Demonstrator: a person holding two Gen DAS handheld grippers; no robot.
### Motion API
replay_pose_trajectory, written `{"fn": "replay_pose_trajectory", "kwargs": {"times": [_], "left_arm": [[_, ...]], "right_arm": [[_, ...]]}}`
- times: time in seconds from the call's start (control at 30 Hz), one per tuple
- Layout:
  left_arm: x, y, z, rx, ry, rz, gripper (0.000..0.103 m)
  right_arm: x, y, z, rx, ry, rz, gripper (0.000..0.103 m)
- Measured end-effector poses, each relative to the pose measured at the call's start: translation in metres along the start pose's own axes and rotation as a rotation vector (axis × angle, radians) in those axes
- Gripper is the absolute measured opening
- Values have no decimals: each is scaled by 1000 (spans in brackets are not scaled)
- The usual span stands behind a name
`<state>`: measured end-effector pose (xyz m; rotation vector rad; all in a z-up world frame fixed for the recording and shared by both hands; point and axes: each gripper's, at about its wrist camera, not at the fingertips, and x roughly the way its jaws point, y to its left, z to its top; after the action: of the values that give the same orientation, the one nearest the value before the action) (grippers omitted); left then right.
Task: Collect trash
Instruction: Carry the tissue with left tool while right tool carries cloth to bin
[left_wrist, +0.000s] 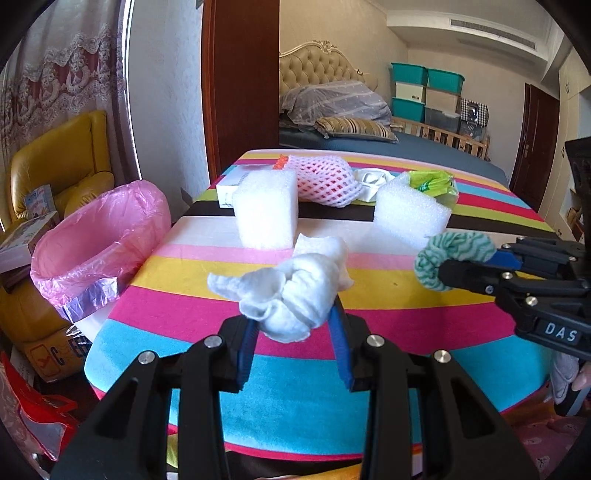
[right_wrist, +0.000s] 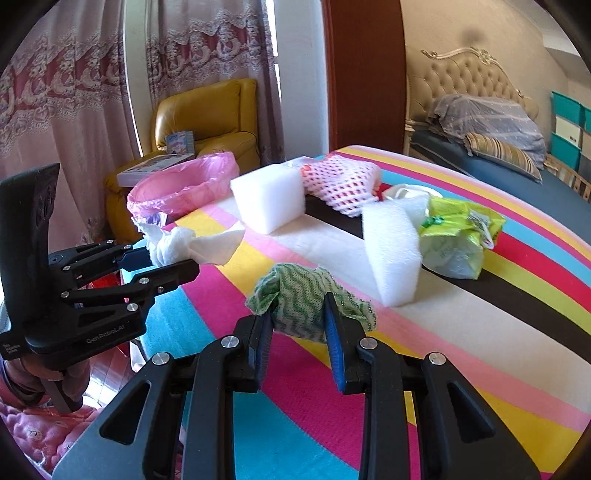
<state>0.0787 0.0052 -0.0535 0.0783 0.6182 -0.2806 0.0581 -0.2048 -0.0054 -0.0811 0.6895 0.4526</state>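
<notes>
Clearly, the left gripper (left_wrist: 293, 334) has its jaws clenched on a crumpled white tissue (left_wrist: 288, 295), lifted above the striped worktop (left_wrist: 303, 398). Right of the tissue, the right gripper (right_wrist: 299, 332) grasps a green patterned cloth (right_wrist: 306, 299). Left of the tissue, off the worktop's edge, stands the pink-lined bin (left_wrist: 92, 240); its contents are hidden.
</notes>
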Motion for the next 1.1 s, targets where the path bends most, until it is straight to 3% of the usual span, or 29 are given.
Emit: {"fn": "replay_pose_trajectory", "kwargs": {"times": [0.57,1.1], "left_arm": [[-29,32,1,-64,-49,29,36],[-51,86,9,-130,-94,118,36]], "right_arm": [[10,39,22,-105,-47,29,28],[46,84,68,-205,-79,108,28]]}}
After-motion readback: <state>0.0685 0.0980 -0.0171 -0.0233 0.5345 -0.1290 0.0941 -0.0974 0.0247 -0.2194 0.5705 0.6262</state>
